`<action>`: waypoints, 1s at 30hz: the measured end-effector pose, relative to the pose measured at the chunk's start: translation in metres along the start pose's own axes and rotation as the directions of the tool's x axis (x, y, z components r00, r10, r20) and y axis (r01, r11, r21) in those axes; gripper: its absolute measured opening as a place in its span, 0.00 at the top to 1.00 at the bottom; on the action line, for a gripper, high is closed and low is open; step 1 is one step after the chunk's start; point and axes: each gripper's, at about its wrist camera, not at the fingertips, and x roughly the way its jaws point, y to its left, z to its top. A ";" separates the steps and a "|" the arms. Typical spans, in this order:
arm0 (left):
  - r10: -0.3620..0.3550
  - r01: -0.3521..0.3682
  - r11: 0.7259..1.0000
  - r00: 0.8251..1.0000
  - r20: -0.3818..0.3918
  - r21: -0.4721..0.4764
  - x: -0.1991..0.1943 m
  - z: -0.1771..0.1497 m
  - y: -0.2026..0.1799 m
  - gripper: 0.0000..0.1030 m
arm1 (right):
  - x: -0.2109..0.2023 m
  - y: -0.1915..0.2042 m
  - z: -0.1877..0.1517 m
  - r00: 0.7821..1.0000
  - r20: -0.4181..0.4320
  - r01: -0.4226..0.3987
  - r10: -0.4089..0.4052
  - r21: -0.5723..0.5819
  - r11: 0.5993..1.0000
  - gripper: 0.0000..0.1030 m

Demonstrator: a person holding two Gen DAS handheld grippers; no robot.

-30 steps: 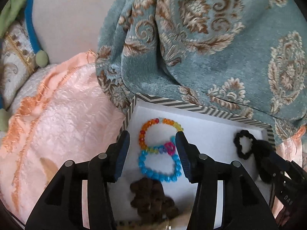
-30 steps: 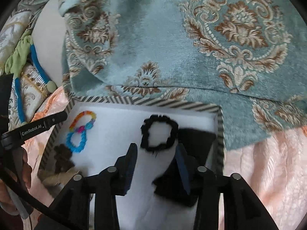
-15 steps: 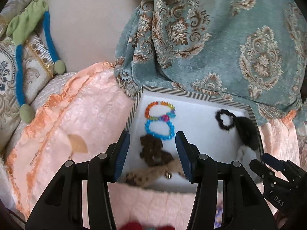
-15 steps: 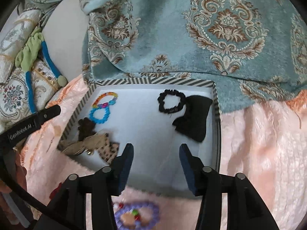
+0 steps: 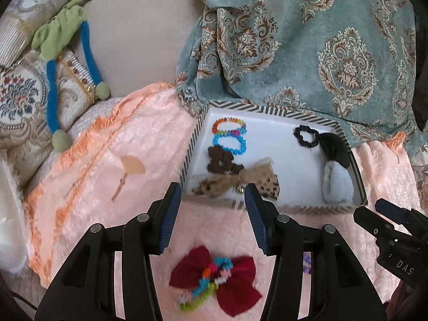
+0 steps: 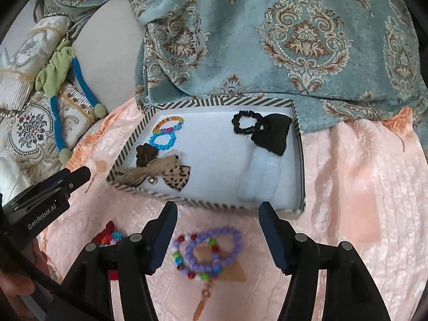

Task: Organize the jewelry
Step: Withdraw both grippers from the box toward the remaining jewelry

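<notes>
A striped-rim tray (image 5: 192, 144) with a white lining holds a rainbow bead bracelet (image 5: 228, 125), a blue bead bracelet (image 5: 230, 144), a brown scrunchie (image 5: 219, 160), a leopard bow (image 5: 240, 183), a black scrunchie (image 5: 305, 135) and a black bow (image 5: 334, 149). My left gripper (image 5: 212, 190) hovers open at the tray's near edge, above a red bow (image 5: 235, 281) tangled with a colourful bead bracelet (image 5: 211, 275). My right gripper (image 6: 218, 207) is also short of the tray (image 6: 299, 160). Its jaws are opening with nothing between them, over a purple bead bracelet (image 6: 211, 251) and a multicolour one (image 6: 180, 256).
Everything lies on a pink bedspread (image 5: 107, 165). A teal patterned blanket (image 5: 321, 53) drapes down to the tray's far rim. At the left are embroidered cushions (image 5: 18, 99) with a green and blue cord (image 5: 53, 67). A pale fluffy piece (image 5: 335, 184) fills the tray's right corner.
Both grippers have drawn back from inside the tray to its near side. The red bow and the purple bracelet have come into view. The right jaws stand wider.
</notes>
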 end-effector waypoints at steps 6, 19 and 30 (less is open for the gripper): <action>0.016 -0.016 1.000 1.000 0.004 0.009 -0.010 -0.019 -0.002 0.52 | -0.009 0.004 -0.019 1.000 -0.003 0.010 -0.010 -0.010 1.000 0.40; 0.055 -0.056 0.997 0.998 0.021 0.052 -0.012 -0.042 -0.003 0.52 | -0.019 0.016 -0.039 1.000 -0.005 -0.010 0.009 -0.034 0.999 0.38; 0.031 -0.030 0.998 0.999 -0.014 0.061 0.001 -0.051 -0.004 0.52 | -0.011 0.012 -0.045 0.999 -0.032 -0.006 0.005 -0.023 1.000 0.38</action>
